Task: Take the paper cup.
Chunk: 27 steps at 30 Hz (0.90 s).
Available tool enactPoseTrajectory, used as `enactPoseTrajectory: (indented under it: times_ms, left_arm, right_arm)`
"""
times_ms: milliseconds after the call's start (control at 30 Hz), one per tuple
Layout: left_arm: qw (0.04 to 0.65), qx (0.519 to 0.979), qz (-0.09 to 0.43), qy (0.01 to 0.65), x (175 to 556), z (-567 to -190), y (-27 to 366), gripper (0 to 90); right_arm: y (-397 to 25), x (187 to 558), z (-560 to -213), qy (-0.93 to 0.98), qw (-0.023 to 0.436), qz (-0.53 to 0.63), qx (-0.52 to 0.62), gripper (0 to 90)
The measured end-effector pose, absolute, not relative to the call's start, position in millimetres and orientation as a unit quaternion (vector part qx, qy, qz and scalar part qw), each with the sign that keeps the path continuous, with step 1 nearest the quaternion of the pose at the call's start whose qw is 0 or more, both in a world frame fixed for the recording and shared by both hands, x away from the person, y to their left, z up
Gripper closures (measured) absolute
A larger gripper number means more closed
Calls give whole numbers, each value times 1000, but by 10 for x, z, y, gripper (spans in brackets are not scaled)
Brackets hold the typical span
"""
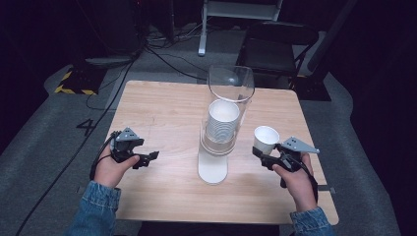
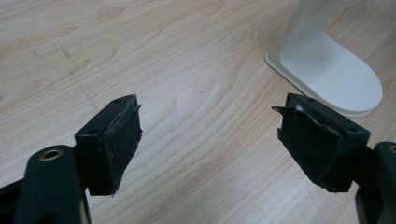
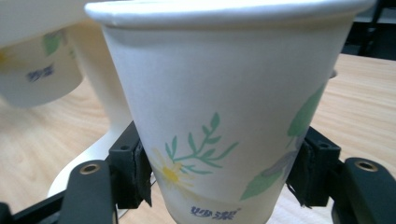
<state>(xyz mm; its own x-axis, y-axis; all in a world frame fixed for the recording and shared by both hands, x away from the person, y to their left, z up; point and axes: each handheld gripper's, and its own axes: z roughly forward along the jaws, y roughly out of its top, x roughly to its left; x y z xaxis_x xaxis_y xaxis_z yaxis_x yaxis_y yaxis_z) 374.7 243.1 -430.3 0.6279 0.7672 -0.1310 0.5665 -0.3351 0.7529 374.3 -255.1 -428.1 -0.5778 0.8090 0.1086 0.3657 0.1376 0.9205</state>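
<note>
Your right gripper (image 3: 219, 186) pinches the cup (image 3: 224, 107) low on its wall — thin paper, light, crushable; squeeze gently. Left gripper (image 2: 210, 140) is spread, empty.

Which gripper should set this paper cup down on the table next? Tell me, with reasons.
Right. The right gripper is already shut on the paper cup, held upright beside the cup dispenser. The left gripper is open with nothing between its jaws, over bare table on the dispenser's far side.

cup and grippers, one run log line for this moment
right gripper: shut on cup | left gripper: open, over table | dispenser: stocked
</note>
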Motion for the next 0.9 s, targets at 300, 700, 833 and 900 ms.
enactPoseTrajectory:
  times_ms: [300,700,833,900]
  left_arm:
    - [397,800,129,431,3650,-4328,2582,210]
    - [384,799,135,444,3564,-4373,2688,219]
    - [382,796,135,450,3531,-4391,2713,219]
    - [378,797,135,451,3508,-4402,2737,221]
  right_arm:
    - [-2768,3916,-4288,686,251,502,462,336]
    - [-2875,4122,-4442,670,268,485,494,334]
    - [-2861,4211,-4506,669,259,481,504,332]
    - [-2854,4261,-4545,671,261,477,504,330]
